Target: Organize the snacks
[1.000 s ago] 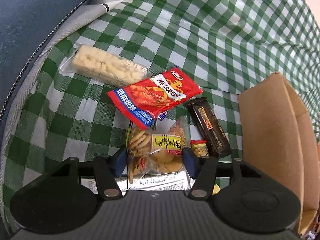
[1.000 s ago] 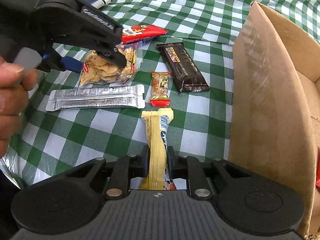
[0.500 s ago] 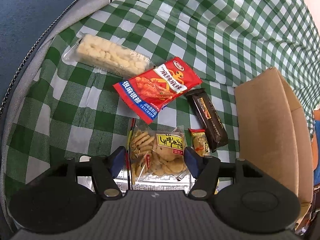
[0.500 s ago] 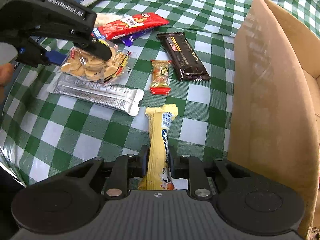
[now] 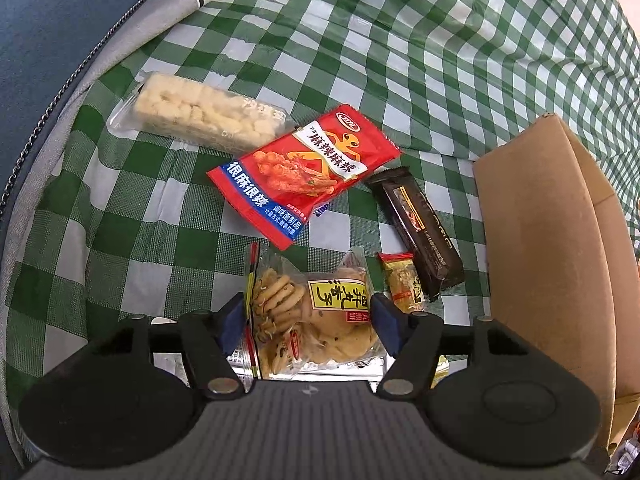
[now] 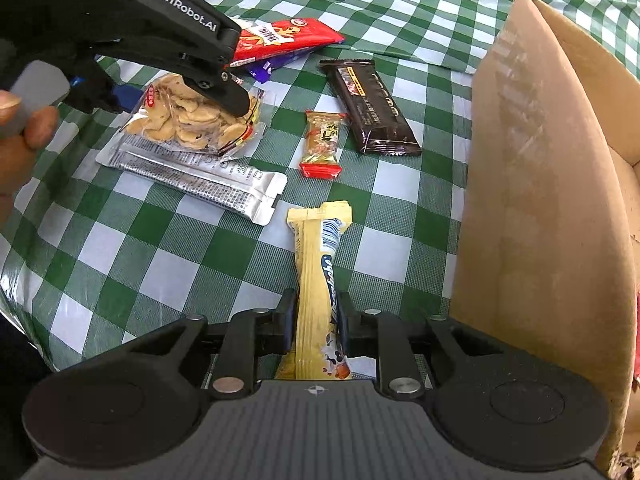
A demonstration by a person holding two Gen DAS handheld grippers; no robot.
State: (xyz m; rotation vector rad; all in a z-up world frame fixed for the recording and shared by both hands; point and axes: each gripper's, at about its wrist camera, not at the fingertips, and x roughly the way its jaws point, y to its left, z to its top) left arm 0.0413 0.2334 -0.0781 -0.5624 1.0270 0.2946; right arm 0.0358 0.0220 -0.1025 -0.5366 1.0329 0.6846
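Note:
My left gripper (image 5: 308, 320) is shut on a clear bag of small biscuits (image 5: 316, 320) and holds it above the cloth; the same gripper (image 6: 176, 92) and biscuit bag (image 6: 188, 120) show in the right wrist view. My right gripper (image 6: 316, 324) is shut on a yellow snack bar (image 6: 320, 280), lifted beside the cardboard box (image 6: 540, 200). On the cloth lie a red spicy-snack pack (image 5: 304, 172), a dark chocolate bar (image 5: 420, 224), a small red-ended candy (image 5: 402, 280), a puffed-rice bar (image 5: 204, 116) and a silver sachet (image 6: 200, 176).
The cardboard box (image 5: 540, 260) stands open at the right on the green checked tablecloth (image 5: 440, 60). A blue-grey bag (image 5: 48, 40) lies along the left edge. A small purple wrapper (image 6: 268, 68) sticks out under the red pack.
My left gripper has lifted the biscuit bag up off the silver sachet and pulled back a little. My right gripper has risen with the yellow bar.

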